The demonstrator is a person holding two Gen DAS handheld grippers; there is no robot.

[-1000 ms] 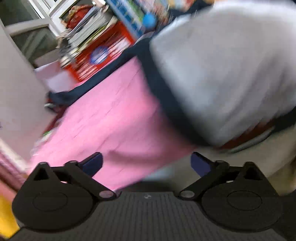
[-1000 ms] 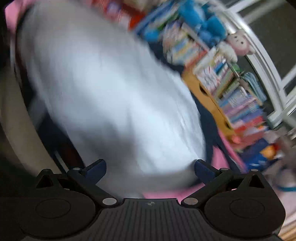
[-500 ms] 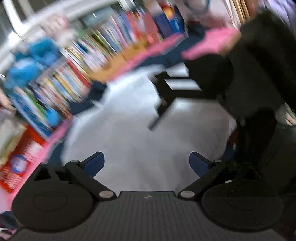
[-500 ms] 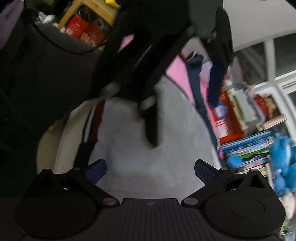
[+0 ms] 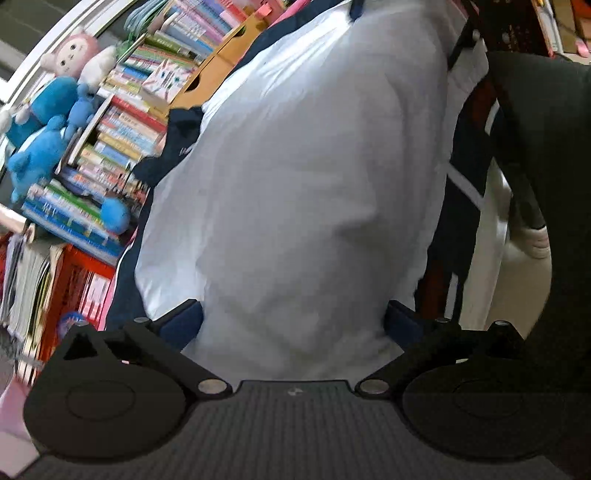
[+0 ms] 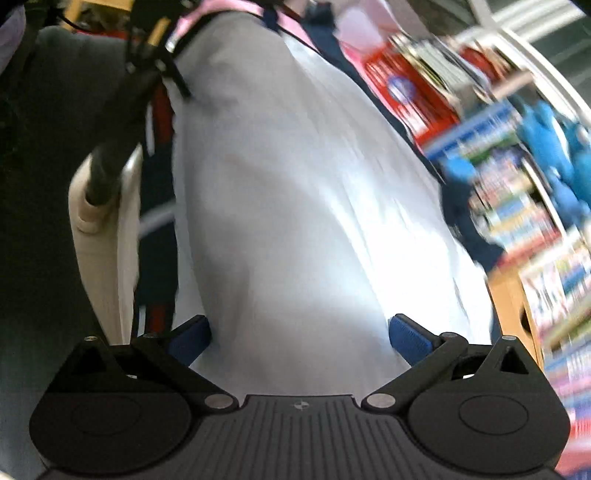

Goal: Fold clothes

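A white garment with navy trim lies spread flat and fills the left wrist view; it also fills the right wrist view. My left gripper is open, its blue pads wide apart over the near end of the cloth. My right gripper is open too, pads wide apart over the opposite end of the same cloth. Neither holds anything. A navy part of the garment sticks out at its edge. The right wrist view is blurred.
Stacked books and blue plush toys line one side of the garment. A black chair and my sleeve stand on the other side. A cream surface shows beside the cloth. Pink bedding lies beyond.
Both grippers have swung fast across the scene and now face the garment from opposite ends. The views went from strong blur to nearly steady. Both stayed open.
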